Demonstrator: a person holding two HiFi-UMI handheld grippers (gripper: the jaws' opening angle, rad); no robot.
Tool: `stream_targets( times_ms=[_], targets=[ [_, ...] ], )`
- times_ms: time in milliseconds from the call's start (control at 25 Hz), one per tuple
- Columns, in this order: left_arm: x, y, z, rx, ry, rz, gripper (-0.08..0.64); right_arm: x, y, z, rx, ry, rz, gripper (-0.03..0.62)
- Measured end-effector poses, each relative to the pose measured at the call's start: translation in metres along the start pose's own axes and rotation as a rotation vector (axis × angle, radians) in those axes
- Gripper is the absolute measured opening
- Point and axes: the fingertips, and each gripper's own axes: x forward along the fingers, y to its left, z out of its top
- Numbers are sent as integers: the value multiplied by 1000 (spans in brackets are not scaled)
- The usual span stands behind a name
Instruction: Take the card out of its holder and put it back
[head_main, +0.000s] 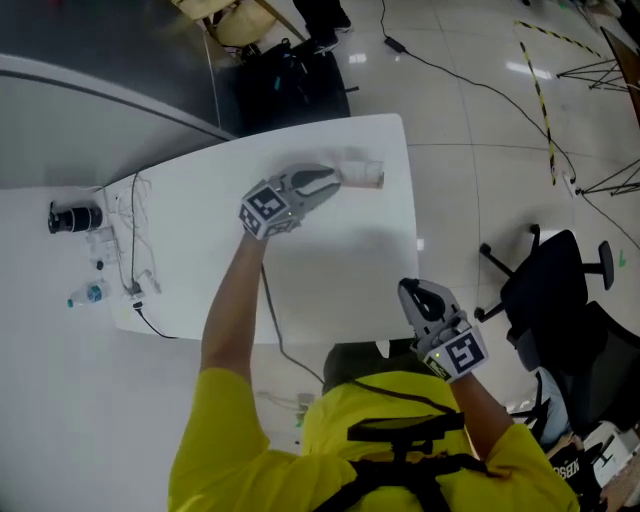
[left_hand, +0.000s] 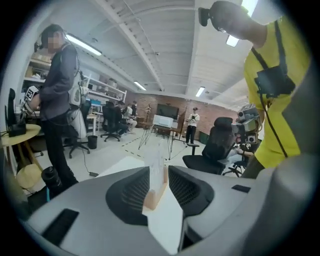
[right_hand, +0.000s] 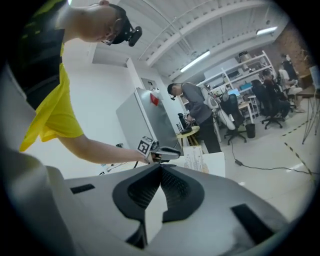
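1 card (left_hand: 158, 162) stands upright in its 1 holder (left_hand: 151, 199), a small wooden block that carries nothing else. In the head view both sit in the upper middle of the frame, near the far edge of the white surface (head_main: 330, 280).

I hold 2 grippers. My left gripper (head_main: 335, 180) reaches over the surface to the holder. In the left gripper view its jaws stand partly apart, with the card and holder in the gap between them, and I see no pad pressing on the card.

My right gripper (head_main: 410, 290) hangs at the lower right of the head view, by the surface's near edge and well apart from the card. Its jaws are closed together on nothing.

At the left of the surface lie 1 black cylinder (head_main: 75, 217), 1 bottle (head_main: 88, 295) and some cables (head_main: 135, 250).
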Motion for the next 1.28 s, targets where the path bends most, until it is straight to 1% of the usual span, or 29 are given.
stream_targets(
  times_ms=[80, 160, 280, 360, 400, 480, 640, 800, 920, 1040, 1160, 1280],
  targets=[
    [7, 10, -3, 2, 17, -69, 122, 0, 2, -16, 11, 39, 16, 5],
    [14, 15, 1, -13, 18, -148, 121, -3, 2, -28, 27, 70, 18, 5],
    [25, 10, 4, -2, 38, -278, 117, -6, 3, -37, 39, 101, 9, 5],
    [31, 6, 6, 5, 39, -335, 58, -5, 2, -39, 44, 116, 7, 5],
    [32, 5, 7, 6, 33, -346, 28, -4, 1, -40, 43, 123, 6, 5],
    [34, 5, 8, 13, 18, -342, 18, -1, -1, -41, 35, 126, 4, 5],
    [32, 5, 7, 24, -5, -300, 17, 7, 0, -38, 43, 125, 8, 5],
    [20, 7, 28, 49, -42, -257, 17, 11, 6, -32, 46, 128, 16, 5],
    [4, 10, 64, 88, -80, -226, 17, 16, 9, -22, 39, 117, 29, 5],
    [-21, 12, 109, 140, -101, -168, 17, 21, 15, -9, 19, 100, 45, 5],
    [-47, 4, 151, 192, -111, -144, 17, 27, 21, 7, 1, 79, 49, 5],
    [-62, -6, 178, 235, -114, -130, 17, 29, 18, 21, -15, 47, 35, 5]
  ],
)
